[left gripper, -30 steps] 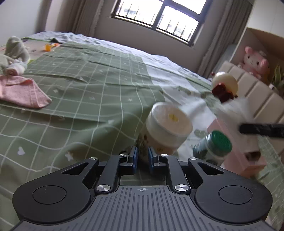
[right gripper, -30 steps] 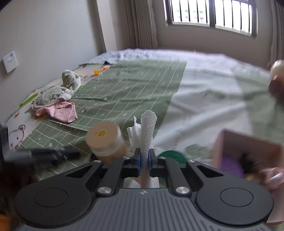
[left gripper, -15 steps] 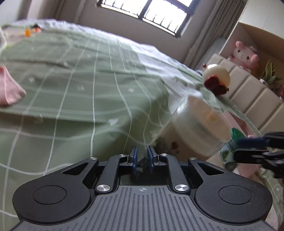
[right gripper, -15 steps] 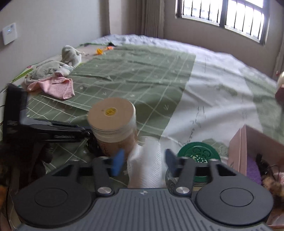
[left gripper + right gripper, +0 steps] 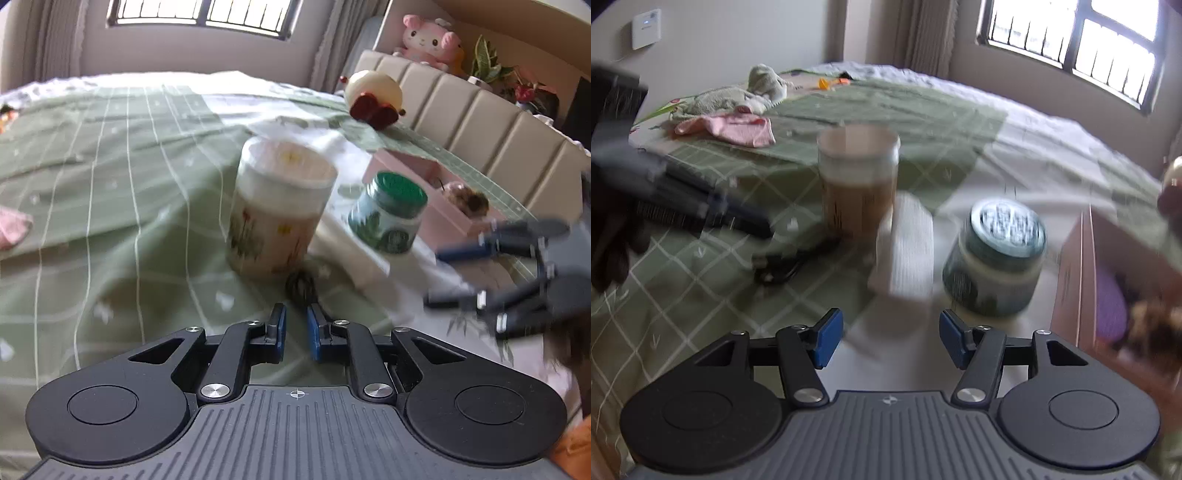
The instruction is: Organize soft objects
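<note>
A folded white cloth (image 5: 905, 251) lies on the bed between a tall beige jar (image 5: 858, 177) and a green-lidded jar (image 5: 997, 254). My right gripper (image 5: 892, 338) is open and empty, just behind the cloth. My left gripper (image 5: 295, 326) has its jaws nearly closed with a narrow gap, nothing between them; a black cord (image 5: 301, 286) lies just ahead of it, by the beige jar (image 5: 277, 210). The white cloth (image 5: 351, 251) also shows in the left wrist view, beside the green-lidded jar (image 5: 388, 212). Pink and grey cloths (image 5: 735, 125) lie far left.
A pink box (image 5: 436, 184) holding small items stands right of the jars. A round plush toy (image 5: 373, 96) sits near the padded headboard (image 5: 480, 122). The black cord (image 5: 786, 262) lies left of the white cloth. The bed has a green checked cover (image 5: 110, 166).
My right gripper has opened and let go of the white cloth, which now lies on the bed, and has drawn back. My left gripper has pulled back from the beige jar and swung right.
</note>
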Available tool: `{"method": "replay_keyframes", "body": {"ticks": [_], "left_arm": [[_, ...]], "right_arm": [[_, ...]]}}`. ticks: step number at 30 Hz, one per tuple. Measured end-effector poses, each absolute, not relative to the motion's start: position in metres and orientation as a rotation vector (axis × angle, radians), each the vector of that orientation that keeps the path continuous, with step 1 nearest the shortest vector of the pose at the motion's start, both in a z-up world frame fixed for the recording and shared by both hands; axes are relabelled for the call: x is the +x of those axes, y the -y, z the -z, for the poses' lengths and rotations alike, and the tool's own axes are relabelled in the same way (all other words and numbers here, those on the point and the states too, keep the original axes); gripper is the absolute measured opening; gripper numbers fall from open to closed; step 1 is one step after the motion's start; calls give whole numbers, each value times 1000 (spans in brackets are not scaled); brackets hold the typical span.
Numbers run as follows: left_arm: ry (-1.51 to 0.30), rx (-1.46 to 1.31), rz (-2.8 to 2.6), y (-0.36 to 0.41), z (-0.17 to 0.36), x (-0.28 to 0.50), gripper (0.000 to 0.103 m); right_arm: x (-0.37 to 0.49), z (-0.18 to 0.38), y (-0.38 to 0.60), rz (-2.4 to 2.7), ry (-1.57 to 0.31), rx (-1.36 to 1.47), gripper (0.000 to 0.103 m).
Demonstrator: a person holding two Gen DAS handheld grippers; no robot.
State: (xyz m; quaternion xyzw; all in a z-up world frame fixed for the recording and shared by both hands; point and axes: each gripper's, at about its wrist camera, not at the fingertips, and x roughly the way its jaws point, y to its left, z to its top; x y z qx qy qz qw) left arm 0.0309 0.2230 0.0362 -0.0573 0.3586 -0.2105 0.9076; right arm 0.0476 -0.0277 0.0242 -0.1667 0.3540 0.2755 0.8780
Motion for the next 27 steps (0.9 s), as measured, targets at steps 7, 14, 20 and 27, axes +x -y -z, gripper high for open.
{"method": "replay_keyframes", "body": {"ticks": [7, 14, 20, 27], "left_arm": [[-826, -123, 338, -176, -29, 58, 16], [-848, 117, 144, -125, -15, 62, 35], [-872, 94, 88, -125, -13, 50, 33], [-779, 47, 166, -141, -6, 20, 31]], "right_arm": [[39, -13, 51, -541, -768, -309, 58], [41, -6, 71, -504, -781, -262, 58], [38, -4, 80, -493, -753, -269, 58], [55, -24, 42, -546, -692, -283, 58]]}}
